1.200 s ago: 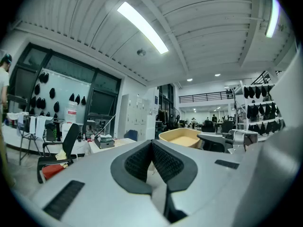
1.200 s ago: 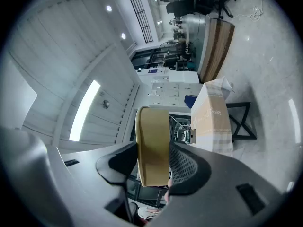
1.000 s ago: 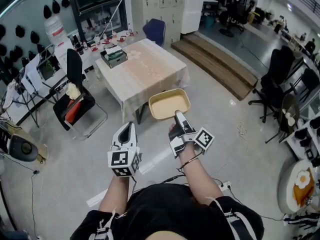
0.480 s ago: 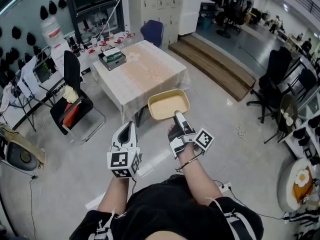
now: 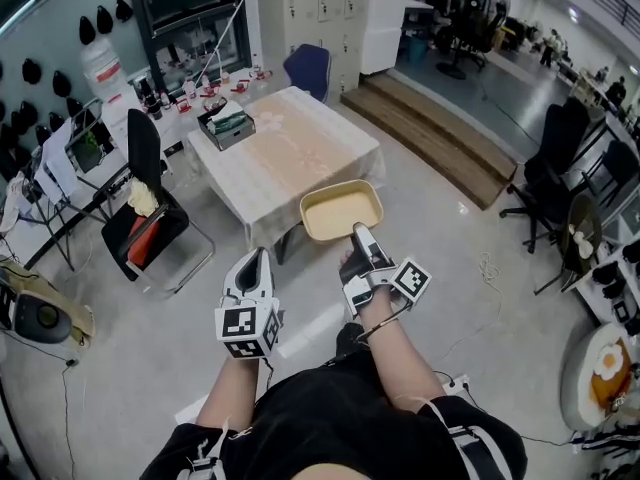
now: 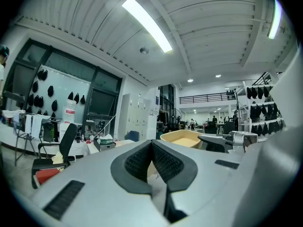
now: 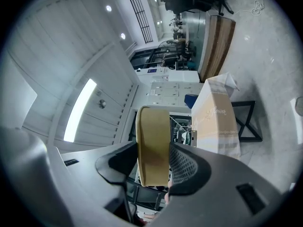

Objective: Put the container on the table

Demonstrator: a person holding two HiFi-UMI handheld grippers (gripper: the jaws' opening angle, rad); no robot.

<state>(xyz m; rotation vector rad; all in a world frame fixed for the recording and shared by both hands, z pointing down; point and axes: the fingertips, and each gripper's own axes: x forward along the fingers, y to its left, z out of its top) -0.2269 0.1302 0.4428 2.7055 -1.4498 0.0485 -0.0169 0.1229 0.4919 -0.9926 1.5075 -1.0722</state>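
Closest to us, the left gripper (image 5: pixel 255 258) is just along for the ride: jaws pressed together on nothing, out over the floor (image 5: pixel 130 318). Right beside it the right gripper (image 5: pixel 358 232) is doing all the work, with the near wall of the container (image 5: pixel 341 211) clamped between its pads. So the container is up in the air, held by one edge only, sticking out ahead of the gripper and roughly level, and it looks empty to us. It's not over the table (image 5: pixel 290 148) yet; from up here it sits just short of the near corner, above bare floor. That's where we think it could go sideways. A one-edge pinch means the whole thing levers on the pads, so a quick step or a wrist wobble could let it droop or twist out and drop before we get there. Coming in low could also knock the far rim into the table edge or snag the cloth (image 5: pixel 262 203) hanging down the side. Further back there's a chair (image 5: pixel 150 193) by the table's left side, a possible trip spot. There's also a box (image 5: pixel 227 123) on the far corner, well apart from us, so the middle of the table looks like the safe bet.
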